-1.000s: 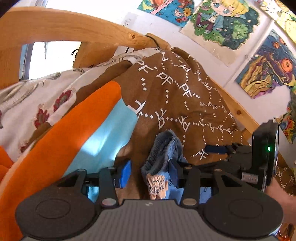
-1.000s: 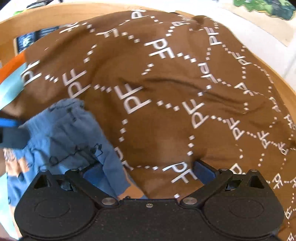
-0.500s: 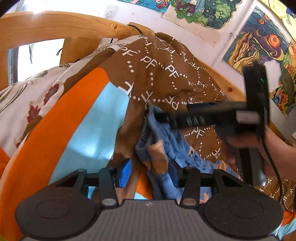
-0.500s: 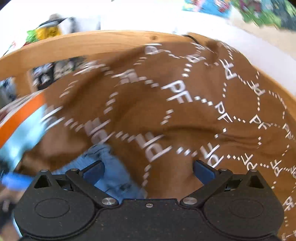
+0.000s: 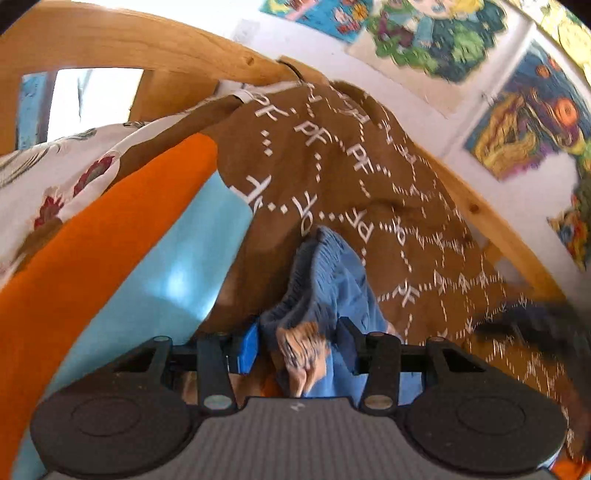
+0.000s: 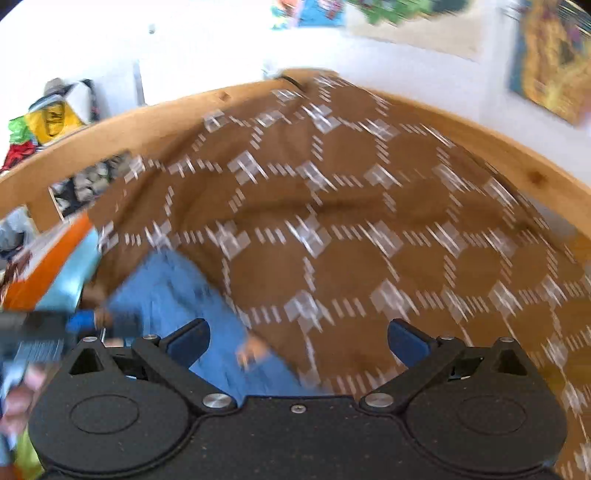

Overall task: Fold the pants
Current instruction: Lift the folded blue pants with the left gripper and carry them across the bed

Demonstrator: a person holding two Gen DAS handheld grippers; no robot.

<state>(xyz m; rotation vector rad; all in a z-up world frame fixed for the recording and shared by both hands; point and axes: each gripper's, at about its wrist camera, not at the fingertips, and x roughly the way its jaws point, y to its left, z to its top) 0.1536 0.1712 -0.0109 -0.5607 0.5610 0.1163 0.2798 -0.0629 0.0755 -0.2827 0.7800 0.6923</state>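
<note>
The blue pants (image 5: 325, 280) with an elastic waistband and an orange print lie bunched on the brown patterned blanket (image 5: 369, 177). My left gripper (image 5: 299, 343) is shut on the pants near the waistband. In the right wrist view the pants (image 6: 177, 288) lie at the lower left. My right gripper (image 6: 297, 339) is open and empty above the blanket (image 6: 351, 229), with the pants' edge between its fingers. The right wrist view is blurred by motion. The left gripper shows there as a dark shape (image 6: 48, 328) at the left edge.
A wooden bed rail (image 5: 155, 48) curves behind the blanket. An orange and light blue cover (image 5: 110, 251) and a floral pillow (image 5: 55, 173) lie at the left. Colourful pictures (image 5: 436, 29) hang on the white wall.
My right gripper has left the middle of the left wrist view and pulled back and up from the pants, still open. My left gripper keeps its hold on the pants.
</note>
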